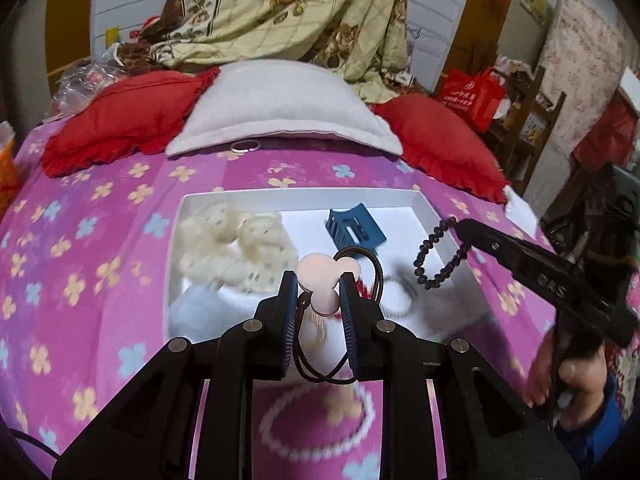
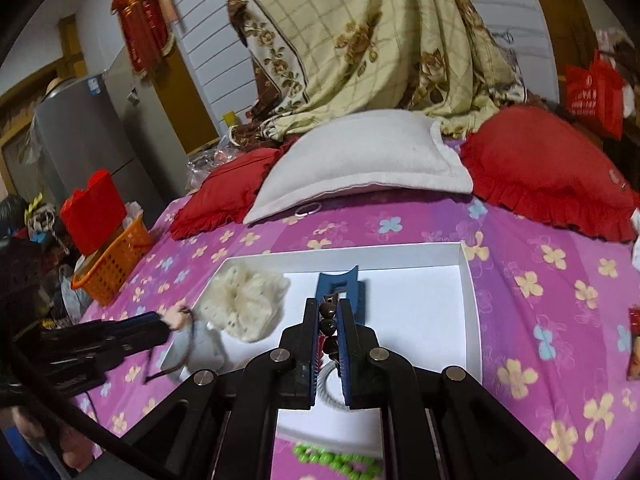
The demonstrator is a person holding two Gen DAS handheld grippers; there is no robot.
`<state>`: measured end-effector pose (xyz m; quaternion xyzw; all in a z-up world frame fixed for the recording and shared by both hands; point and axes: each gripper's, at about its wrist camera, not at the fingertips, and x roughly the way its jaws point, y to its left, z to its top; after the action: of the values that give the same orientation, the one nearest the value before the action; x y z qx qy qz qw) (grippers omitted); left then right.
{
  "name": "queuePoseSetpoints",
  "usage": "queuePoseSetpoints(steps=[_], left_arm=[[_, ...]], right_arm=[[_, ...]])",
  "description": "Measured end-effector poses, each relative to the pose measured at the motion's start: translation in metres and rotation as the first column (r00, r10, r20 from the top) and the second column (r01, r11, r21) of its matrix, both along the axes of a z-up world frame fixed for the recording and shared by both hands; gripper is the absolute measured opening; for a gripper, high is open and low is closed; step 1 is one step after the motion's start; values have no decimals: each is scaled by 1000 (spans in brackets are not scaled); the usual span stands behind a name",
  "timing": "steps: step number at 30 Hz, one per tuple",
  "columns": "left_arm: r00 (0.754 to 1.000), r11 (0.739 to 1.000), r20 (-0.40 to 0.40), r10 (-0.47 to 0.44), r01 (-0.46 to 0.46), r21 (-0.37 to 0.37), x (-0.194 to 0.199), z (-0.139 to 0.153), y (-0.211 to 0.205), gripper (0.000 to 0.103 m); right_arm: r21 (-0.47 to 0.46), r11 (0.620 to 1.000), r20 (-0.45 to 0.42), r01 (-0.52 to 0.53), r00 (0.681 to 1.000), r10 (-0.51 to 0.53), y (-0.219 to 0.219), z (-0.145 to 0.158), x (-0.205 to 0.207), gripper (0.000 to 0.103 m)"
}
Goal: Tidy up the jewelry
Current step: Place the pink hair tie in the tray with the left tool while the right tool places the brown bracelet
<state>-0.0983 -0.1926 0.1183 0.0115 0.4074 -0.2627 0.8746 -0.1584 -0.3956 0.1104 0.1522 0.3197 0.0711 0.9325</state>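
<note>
Midway, I'd judge: the white tray [image 1: 430, 210] holds a cream scrunchie [image 1: 236, 240] at ten o'clock and blue claw clip [image 1: 354, 228] (centre), while the left gripper [image 1: 318, 300] pinches a pink-disc hair tie [image 1: 324, 276], the right gripper [image 2: 329, 320] dark beads [image 2: 330, 326], and pearl [image 1: 320, 420] and green [image 2: 336, 458] strands wait outside at six.

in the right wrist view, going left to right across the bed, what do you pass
orange basket → left hand-held gripper holding a hair tie → cream scrunchie → blue hair claw → right wall of the white box → red pillow
</note>
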Motion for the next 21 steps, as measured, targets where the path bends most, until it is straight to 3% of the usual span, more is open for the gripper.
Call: queuePoseSetpoints(steps=[9, 17, 19, 21], left_arm=[[996, 989, -55, 67, -59, 133, 65, -42, -58, 20], [995, 979, -63, 81, -68, 191, 86, -55, -72, 21], [994, 981, -76, 80, -65, 184, 87, -54, -73, 22], [993, 983, -91, 80, -64, 169, 88, -53, -72, 23]], right_arm=[[117, 993, -101, 28, 995, -16, -41, -39, 38, 8], [88, 993, -140, 74, 988, -62, -57, -53, 44, 8], [78, 993, -147, 86, 986, -74, -58, -54, 44, 16], [70, 993, -137, 95, 987, -84, -59, -51, 41, 32]])
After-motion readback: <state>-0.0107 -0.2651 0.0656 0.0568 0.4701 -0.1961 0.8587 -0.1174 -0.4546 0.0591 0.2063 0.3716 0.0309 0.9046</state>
